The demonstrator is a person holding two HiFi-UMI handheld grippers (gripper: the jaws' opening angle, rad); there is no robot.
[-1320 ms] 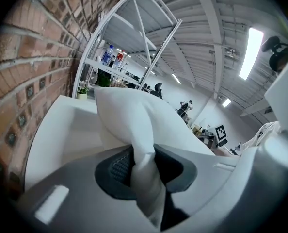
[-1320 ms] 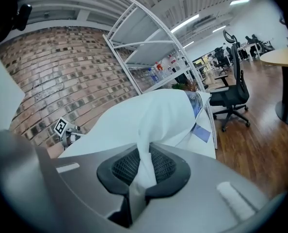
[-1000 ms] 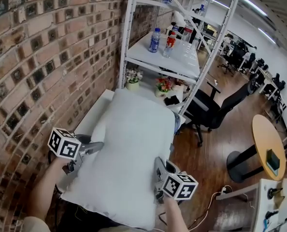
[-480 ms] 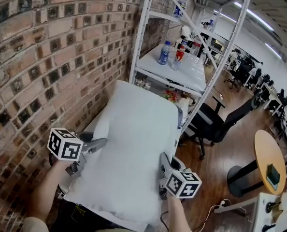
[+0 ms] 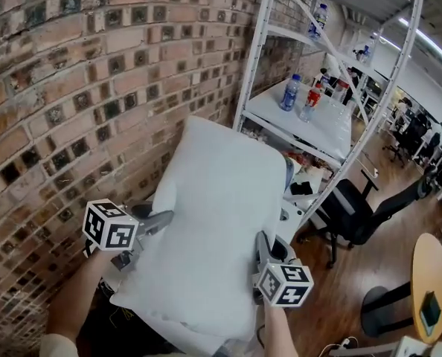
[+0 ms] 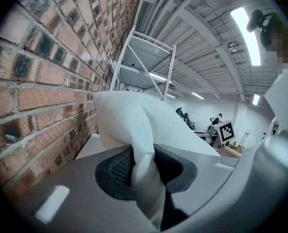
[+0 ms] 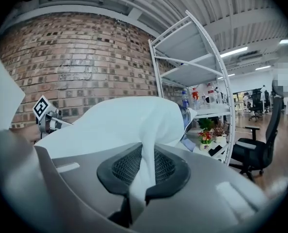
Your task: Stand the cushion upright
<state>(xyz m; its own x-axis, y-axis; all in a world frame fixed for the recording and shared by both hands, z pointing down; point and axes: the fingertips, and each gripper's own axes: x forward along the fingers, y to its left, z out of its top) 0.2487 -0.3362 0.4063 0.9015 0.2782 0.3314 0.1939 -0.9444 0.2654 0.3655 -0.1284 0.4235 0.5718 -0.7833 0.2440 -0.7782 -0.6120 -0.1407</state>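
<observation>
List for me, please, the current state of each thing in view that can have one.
White fabric cushion: tilted with its far end raised, not yet upright.
Left gripper: shut on the cushion's left edge.
Right gripper: shut on the cushion's right edge.
Two clear plastic bottles: upright on the white metal shelf.
Black office chair: unoccupied.
</observation>
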